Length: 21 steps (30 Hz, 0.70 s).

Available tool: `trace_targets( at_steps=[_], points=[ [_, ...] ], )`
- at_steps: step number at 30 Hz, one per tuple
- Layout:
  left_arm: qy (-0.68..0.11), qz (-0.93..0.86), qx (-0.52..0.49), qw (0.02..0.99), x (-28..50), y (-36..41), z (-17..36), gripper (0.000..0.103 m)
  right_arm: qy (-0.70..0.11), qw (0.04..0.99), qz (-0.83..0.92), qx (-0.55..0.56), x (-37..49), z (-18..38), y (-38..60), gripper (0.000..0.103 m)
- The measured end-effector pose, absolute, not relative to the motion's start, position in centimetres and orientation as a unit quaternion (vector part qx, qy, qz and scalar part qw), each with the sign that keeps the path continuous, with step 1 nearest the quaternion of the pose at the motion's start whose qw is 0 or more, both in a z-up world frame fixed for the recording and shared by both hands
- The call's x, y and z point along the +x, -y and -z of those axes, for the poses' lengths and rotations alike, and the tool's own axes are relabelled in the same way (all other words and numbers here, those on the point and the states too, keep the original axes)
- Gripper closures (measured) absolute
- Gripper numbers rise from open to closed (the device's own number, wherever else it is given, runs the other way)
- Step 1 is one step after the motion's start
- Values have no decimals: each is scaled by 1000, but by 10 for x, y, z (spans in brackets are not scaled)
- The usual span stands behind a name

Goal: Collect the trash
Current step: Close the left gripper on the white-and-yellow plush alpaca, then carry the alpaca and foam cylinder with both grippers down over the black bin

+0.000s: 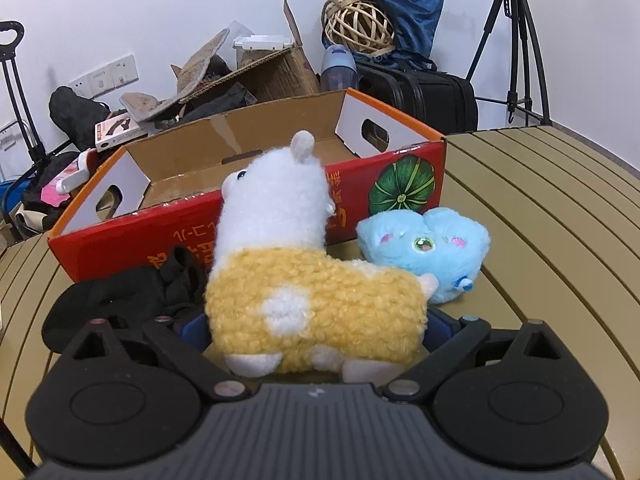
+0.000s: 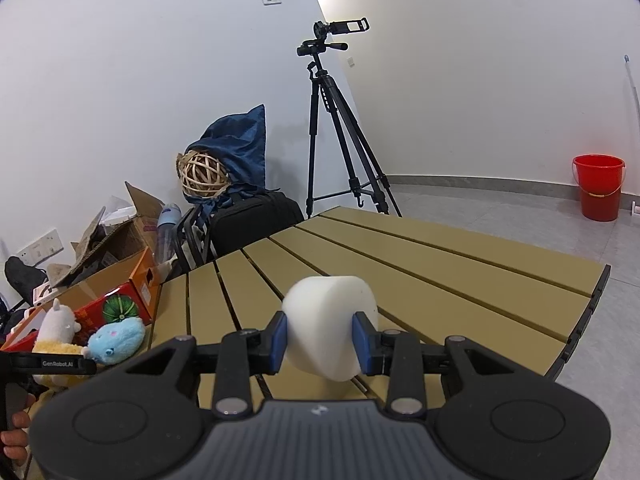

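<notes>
My left gripper is shut on a plush alpaca with a white head and a yellow body, its blue pads pressed into the body's sides. The toy stands just before a red cardboard box, open on top, on the slatted table. A blue plush lies to the alpaca's right, and a black cloth to its left. My right gripper is shut on a white foam block held over the table. The right wrist view has the alpaca and the red box at the far left.
Behind the table stand a brown carton of clutter, a black suitcase with a wicker ball and blue cloth on it, and a tripod. A red bucket sits on the floor at right. A hand shows at the lower left.
</notes>
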<state>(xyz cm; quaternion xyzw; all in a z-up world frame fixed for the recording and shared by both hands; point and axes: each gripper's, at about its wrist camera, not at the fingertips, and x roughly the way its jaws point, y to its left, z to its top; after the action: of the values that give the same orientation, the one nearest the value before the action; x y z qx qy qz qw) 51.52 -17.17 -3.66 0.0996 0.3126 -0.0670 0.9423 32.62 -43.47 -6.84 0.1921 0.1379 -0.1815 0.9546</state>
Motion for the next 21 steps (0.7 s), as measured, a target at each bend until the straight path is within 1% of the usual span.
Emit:
trace_targets(
  at_steps=[11,21],
  points=[
    [-300,60,103,946,485,172,18,4,-132,958,161,194,317,63,432,69],
    [-279,60,103,953,438,172,-3,4,-125,964,135,194,309,56,423,69]
  ],
)
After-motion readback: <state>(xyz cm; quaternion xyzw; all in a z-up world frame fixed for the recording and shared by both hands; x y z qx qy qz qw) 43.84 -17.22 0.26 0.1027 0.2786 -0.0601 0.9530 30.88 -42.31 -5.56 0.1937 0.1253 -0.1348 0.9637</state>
